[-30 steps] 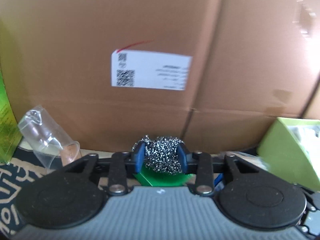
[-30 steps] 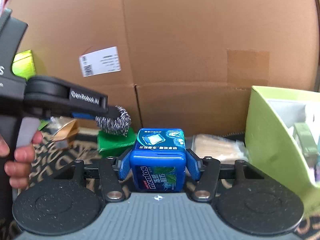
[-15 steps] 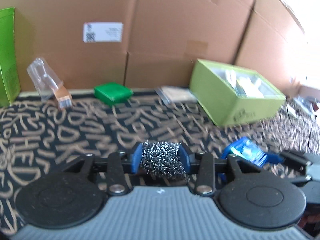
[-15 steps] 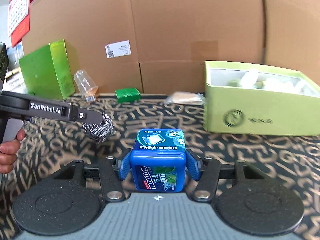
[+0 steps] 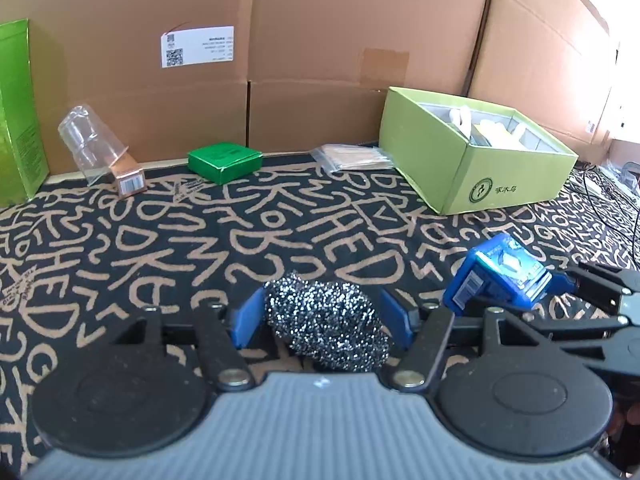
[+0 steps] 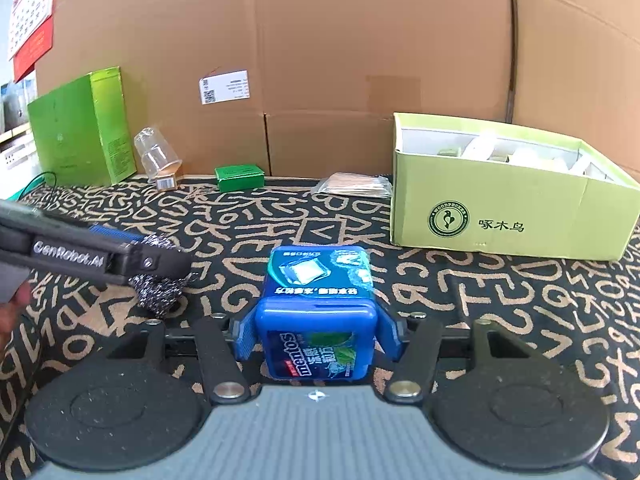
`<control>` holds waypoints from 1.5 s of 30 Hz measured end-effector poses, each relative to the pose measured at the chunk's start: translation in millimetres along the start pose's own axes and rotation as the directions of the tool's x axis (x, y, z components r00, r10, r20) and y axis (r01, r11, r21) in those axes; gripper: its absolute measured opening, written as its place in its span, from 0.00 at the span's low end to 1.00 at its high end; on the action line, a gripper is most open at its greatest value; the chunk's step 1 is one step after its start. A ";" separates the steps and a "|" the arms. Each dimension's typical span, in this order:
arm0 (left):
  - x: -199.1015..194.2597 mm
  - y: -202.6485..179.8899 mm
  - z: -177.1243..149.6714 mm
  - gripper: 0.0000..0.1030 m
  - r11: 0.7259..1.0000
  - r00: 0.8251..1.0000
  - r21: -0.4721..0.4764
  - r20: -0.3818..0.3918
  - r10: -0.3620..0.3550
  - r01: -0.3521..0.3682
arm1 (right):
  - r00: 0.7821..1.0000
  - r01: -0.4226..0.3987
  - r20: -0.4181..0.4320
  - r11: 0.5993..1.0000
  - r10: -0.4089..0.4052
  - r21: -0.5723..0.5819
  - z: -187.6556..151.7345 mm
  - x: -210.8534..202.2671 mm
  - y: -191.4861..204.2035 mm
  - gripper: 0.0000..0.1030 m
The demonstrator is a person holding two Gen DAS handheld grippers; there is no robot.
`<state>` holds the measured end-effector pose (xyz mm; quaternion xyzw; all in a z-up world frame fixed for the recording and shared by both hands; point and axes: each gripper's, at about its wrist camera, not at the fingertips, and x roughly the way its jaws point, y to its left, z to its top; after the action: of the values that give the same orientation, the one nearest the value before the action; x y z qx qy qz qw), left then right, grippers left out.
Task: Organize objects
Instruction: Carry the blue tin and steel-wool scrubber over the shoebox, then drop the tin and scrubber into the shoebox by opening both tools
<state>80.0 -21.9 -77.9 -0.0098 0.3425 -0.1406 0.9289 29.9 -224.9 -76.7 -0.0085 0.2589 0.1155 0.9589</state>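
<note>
Two grippers sit low over the patterned cloth (image 5: 280, 216), well short of the light green open box (image 5: 472, 168) at the cardboard wall. Compared with half a second back, the left gripper (image 5: 320, 316) has just been spreading its jaws: the steel wool scourer (image 5: 326, 322) lies between them, the blue pads now visibly clear of it on both sides, so it looks released onto the cloth. The right gripper (image 6: 316, 336) stays clamped on the blue Mentos box (image 6: 318, 320), which therefore seems next to be set down. Only the right wrist view shows the scourer (image 6: 158, 294) from the side, under the left gripper's finger; only the left view shows the Mentos box (image 5: 498, 276) from outside.
</note>
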 end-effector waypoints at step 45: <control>154.2 -125.0 198.7 0.53 0.990 0.982 0.022 0.123 -0.144 0.142 | 0.884 0.391 0.208 0.905 -0.420 0.165 94.0 41.0 -220.3 0.58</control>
<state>287.0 -198.8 -9.2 -0.0367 0.2817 -0.2083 0.9359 160.6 -423.2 -25.4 0.0080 0.1408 -0.1031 0.9846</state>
